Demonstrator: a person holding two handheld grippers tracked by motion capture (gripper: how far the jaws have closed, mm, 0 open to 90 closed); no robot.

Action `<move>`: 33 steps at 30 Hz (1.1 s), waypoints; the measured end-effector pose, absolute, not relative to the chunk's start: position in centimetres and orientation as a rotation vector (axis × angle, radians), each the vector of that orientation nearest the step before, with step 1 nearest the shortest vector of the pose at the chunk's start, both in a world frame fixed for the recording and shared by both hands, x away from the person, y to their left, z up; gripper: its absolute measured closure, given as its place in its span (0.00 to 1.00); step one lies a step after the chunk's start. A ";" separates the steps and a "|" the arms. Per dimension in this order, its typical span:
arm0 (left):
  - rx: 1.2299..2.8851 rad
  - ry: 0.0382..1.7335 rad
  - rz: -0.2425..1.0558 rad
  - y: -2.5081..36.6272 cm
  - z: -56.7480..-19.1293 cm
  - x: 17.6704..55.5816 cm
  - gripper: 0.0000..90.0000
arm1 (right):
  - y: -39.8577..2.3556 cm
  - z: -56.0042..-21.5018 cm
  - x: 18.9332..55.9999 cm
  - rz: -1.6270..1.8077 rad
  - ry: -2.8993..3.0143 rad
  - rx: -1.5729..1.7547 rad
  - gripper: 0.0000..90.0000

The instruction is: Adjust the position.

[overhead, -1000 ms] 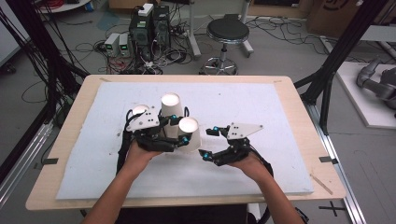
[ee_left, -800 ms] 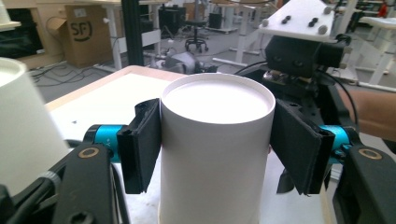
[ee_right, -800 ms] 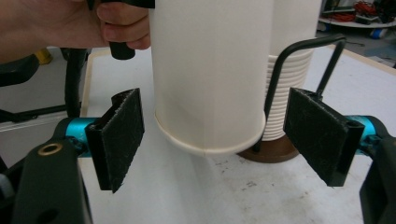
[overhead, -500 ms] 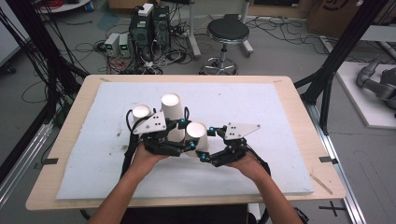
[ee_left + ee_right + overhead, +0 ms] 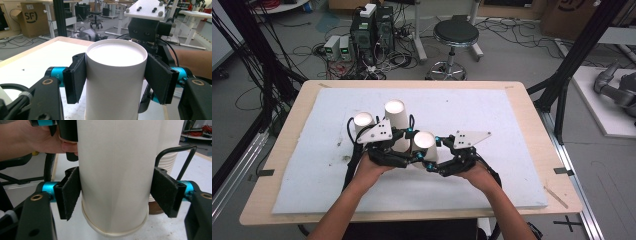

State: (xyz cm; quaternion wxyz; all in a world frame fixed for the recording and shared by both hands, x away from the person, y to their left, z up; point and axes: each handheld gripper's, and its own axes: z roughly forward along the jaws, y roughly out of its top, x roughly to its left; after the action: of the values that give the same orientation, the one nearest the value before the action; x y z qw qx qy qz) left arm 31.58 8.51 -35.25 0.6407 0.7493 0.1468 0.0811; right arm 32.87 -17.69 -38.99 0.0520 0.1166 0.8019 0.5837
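jaws: left gripper (image 5: 115,77) and right gripper (image 5: 117,193) both straddle the same upturned paper cup (image 5: 424,145), pads touching or nearly so; firm clamp cannot be told | cup: mid-mat (image 5: 512,110), beside two others | handling: likely light, thin-walled, crushable; grip mid-wall, gently

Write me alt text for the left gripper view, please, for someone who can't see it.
An upside-down white paper cup stands between the left gripper's two black jaws, which press its sides. Just behind it, facing the camera, is the right gripper with a forearm behind, above a white table mat.
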 end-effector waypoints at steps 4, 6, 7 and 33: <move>1.718 0.335 0.190 8.5 -35.3 31.6 0.38 | -17.9 -38.9 32.9 1.758 2.447 0.321 0.38; 1.729 0.348 0.217 8.5 -35.3 31.6 0.33 | -18.0 -38.9 33.0 1.747 2.452 0.314 0.39; 1.738 0.366 0.218 8.5 -35.2 31.6 0.25 | -18.0 -38.9 33.0 1.736 2.456 0.305 0.39; 1.846 0.265 0.112 8.0 -35.3 32.0 0.38 | -17.3 -38.7 33.0 1.638 2.577 0.196 0.31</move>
State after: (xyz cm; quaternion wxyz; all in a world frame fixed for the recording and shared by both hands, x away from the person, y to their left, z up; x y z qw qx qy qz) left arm 32.01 7.97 -35.30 0.5945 0.7946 0.1138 0.0480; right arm 33.00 -17.31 -38.68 0.0407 0.0639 0.8415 0.5350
